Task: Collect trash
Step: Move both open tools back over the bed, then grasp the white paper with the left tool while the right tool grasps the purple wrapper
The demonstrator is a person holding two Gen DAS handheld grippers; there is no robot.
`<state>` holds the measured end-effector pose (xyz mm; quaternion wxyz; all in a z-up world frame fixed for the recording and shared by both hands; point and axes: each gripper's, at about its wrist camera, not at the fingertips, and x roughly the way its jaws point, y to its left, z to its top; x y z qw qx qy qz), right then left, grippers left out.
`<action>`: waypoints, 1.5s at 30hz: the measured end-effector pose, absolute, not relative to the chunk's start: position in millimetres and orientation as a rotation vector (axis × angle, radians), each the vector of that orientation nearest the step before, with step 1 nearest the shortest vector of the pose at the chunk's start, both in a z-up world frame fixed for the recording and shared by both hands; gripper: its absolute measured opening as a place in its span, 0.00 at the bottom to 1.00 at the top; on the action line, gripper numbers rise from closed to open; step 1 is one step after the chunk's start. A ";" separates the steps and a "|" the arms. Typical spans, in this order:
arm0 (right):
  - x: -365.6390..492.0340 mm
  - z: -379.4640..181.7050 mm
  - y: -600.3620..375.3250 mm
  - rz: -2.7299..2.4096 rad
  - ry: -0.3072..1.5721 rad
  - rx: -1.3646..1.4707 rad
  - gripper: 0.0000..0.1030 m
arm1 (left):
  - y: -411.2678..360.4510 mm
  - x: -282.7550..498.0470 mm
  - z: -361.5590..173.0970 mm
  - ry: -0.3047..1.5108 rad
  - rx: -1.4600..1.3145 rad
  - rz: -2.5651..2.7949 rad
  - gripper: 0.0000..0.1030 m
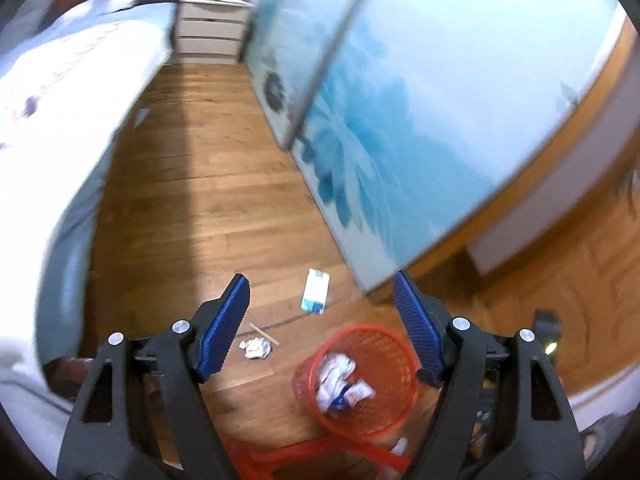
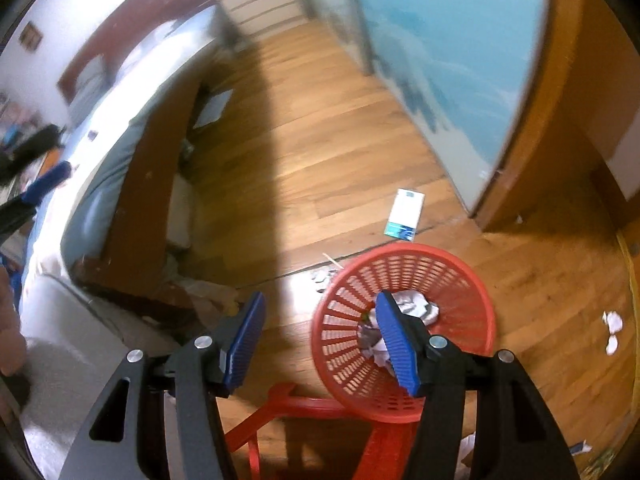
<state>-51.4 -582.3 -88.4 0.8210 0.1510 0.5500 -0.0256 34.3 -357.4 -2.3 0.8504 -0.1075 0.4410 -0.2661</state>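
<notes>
A red slotted waste basket point(image 1: 394, 420) stands on the wooden floor with crumpled paper point(image 1: 340, 384) inside; it also shows in the right wrist view point(image 2: 472, 280). My left gripper point(image 1: 320, 328) is open and empty, high above the floor. My right gripper point(image 2: 320, 340) is open and empty, just left of the basket and above it. On the floor beyond the basket lie a white and blue carton point(image 1: 315, 291) point(image 2: 405, 213), a crumpled wad point(image 1: 256, 348) point(image 2: 320, 278) and a thin wooden stick point(image 1: 264, 334) point(image 2: 333, 261). More white scraps point(image 2: 612, 330) lie at the right.
A bed point(image 1: 52, 128) point(image 2: 120, 168) runs along the left. A wardrobe with blue flower doors point(image 1: 420, 120) point(image 2: 440, 60) lines the right. White drawers point(image 1: 212, 32) stand at the far end. A red frame point(image 2: 304, 408) sits below the basket.
</notes>
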 end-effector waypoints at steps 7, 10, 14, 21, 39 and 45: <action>-32.4 -70.8 -526.9 0.006 1.154 0.211 0.57 | -246.6 43.6 17.3 0.768 -0.364 -0.383 0.76; -24.4 -54.7 -497.9 0.052 1.107 0.154 0.59 | -199.7 44.3 9.5 0.735 -0.442 -0.280 0.76; -11.5 -37.8 -465.3 0.122 1.063 0.105 0.60 | -162.6 43.1 2.2 0.729 -0.486 -0.198 0.76; 10.9 -12.4 -416.2 0.217 1.027 0.108 0.63 | -120.7 52.7 9.3 0.694 -0.446 -0.130 0.80; 40.5 33.5 -303.2 0.451 0.813 0.019 0.72 | -9.6 249.1 -53.4 0.820 -0.614 0.189 0.86; 53.6 27.2 -292.1 0.468 0.846 0.024 0.72 | -7.0 296.6 -74.5 0.869 -0.555 0.175 0.86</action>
